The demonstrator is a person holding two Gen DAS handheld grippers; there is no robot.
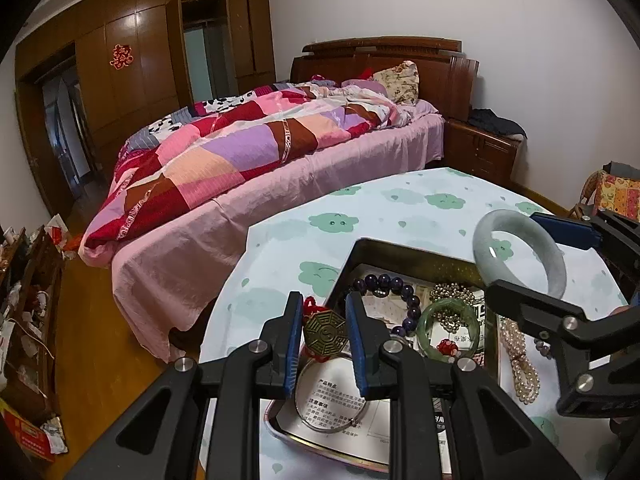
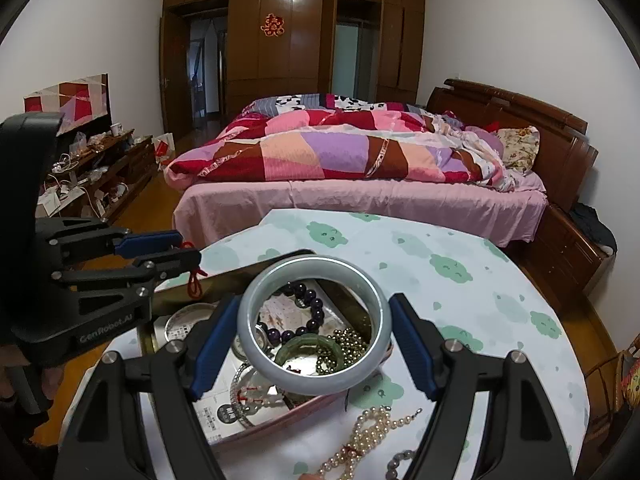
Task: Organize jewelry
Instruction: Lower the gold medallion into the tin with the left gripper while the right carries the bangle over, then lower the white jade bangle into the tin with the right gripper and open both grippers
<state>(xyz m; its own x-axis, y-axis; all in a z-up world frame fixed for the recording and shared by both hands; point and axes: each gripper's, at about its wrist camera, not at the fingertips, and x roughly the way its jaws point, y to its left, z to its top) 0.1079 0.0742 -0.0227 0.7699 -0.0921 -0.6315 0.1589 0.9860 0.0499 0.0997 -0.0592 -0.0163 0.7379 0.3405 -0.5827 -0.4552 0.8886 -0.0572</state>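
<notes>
Pale jade bangle gripped by right tongs | left tongs pinch brass octagonal pendant

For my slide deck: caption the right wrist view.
Right claw holds a pale jade bangle above the jewelry tin.

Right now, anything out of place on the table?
Yes: the pearl strand lies bunched on the tablecloth outside the tin, where the other jewelry sits. Nothing looks damaged.

Pearl strand cut off at bottom edge; leaflet print unreadable.
</notes>
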